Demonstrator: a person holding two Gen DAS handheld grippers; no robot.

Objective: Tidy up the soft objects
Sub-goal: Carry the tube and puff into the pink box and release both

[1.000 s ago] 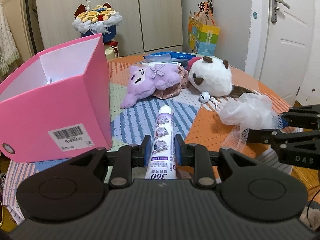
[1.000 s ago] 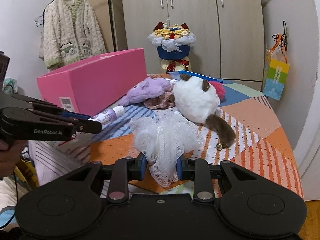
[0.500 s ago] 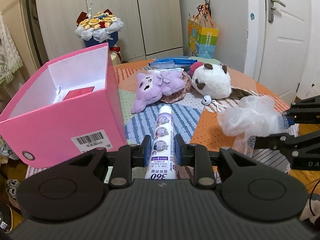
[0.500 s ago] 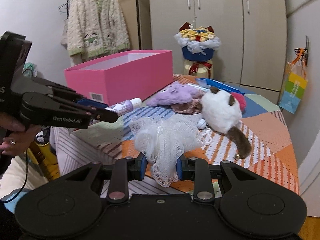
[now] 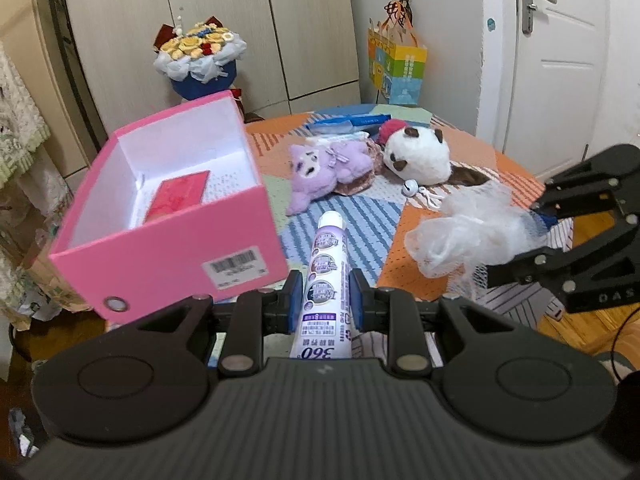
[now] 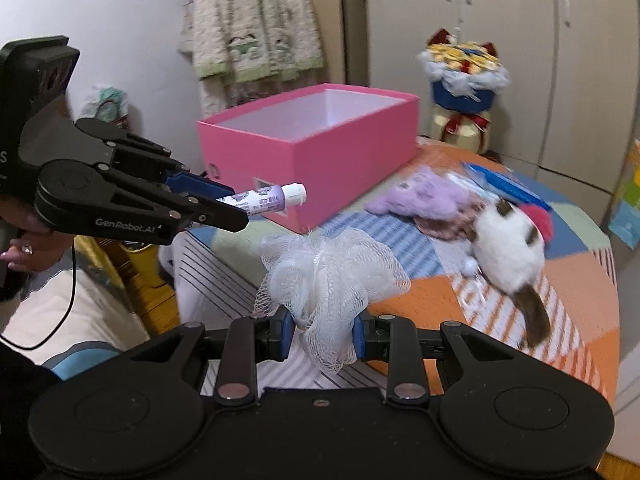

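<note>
Left wrist view: left gripper [image 5: 326, 300] clamped narrow on a purple-and-white tube [image 5: 325, 276], cap end pointing away, tube held off the bench [image 5: 472, 148]. Just left of it the pink box [image 5: 168, 256], open top, white inside, a red flat packet [image 5: 178, 196] lying on its floor, barcode label on the near wall. Past the tube, on the patchwork cloth, a purple plush [image 5: 320, 166] on its back, touching a white-and-brown plush [image 5: 418, 156] to its right; small bell beside that one. Right side of frame: right gripper [image 5: 532, 240] holding a white mesh bath pouf [image 5: 464, 236] in the air above the bench edge. Right wrist view: right gripper [image 6: 323, 334] closed narrow on the pouf [image 6: 332, 272], mesh bunched between the blue pads, bulk puffing out above them. Left gripper [image 6: 224, 206] comes in from the left with the tube [image 6: 266, 200] sticking out toward the pink box [image 6: 320, 160]; a hand [image 6: 28, 240] grips its handle. Farther out, purple plush [image 6: 424, 200] and white plush [image 6: 508, 254] lie on the bench, blurred. Flower bouquet [image 6: 464, 72] stands behind by the wardrobe.
</note>
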